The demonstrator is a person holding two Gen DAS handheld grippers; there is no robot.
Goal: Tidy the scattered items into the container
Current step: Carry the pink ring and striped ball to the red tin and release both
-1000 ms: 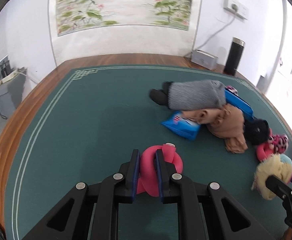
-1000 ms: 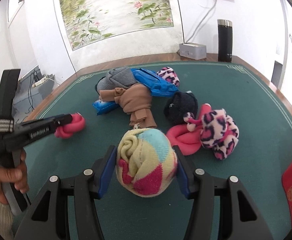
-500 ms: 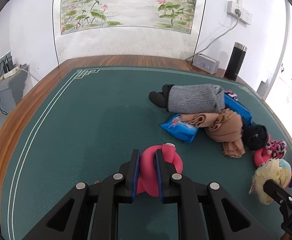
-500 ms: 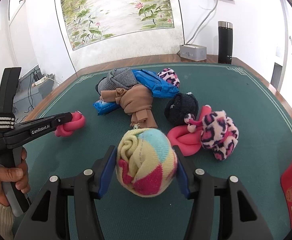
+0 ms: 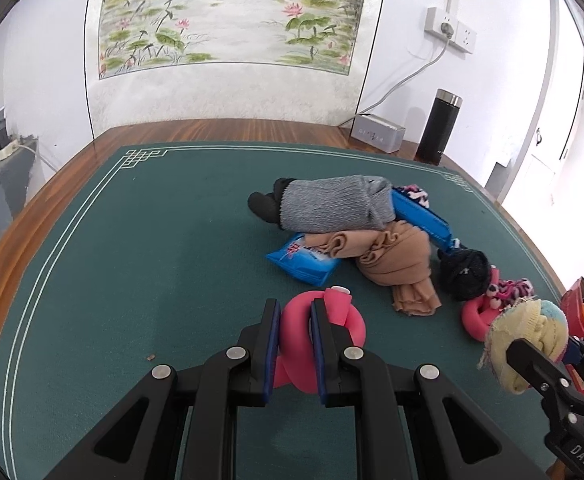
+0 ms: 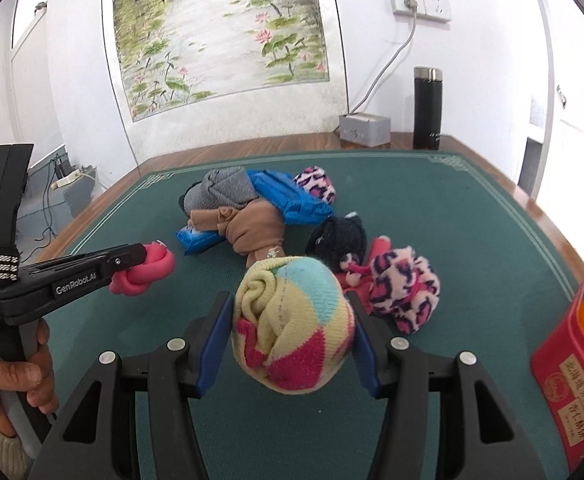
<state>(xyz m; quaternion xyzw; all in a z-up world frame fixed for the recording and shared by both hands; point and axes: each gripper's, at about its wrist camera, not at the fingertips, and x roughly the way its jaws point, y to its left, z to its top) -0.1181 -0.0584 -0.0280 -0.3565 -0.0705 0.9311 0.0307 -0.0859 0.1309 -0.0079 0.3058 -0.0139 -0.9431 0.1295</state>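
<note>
Lifting both catches clear of the green mat, each gripper now carrying its item higher than a second ago.

Nearest, the right gripper (image 6: 287,336) stays clamped on the rolled multicoloured sock (image 6: 292,320), and the left gripper (image 5: 295,344) stays pinched narrow on the pink knot (image 5: 320,340). The red container (image 6: 564,376) has come further into view at right, so the drop looks close. Beyond, the leopard sock (image 6: 404,292), black sock (image 6: 338,240) and tan-and-grey pile (image 6: 251,228) await.

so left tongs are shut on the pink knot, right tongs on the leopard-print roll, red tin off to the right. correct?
Not quite. The right tongs are shut on the yellow, blue and pink sock ball, not the leopard-print roll, which lies on the mat beside it in the right wrist view. Left tongs on the pink knot and the red tin at right are correct.
</note>
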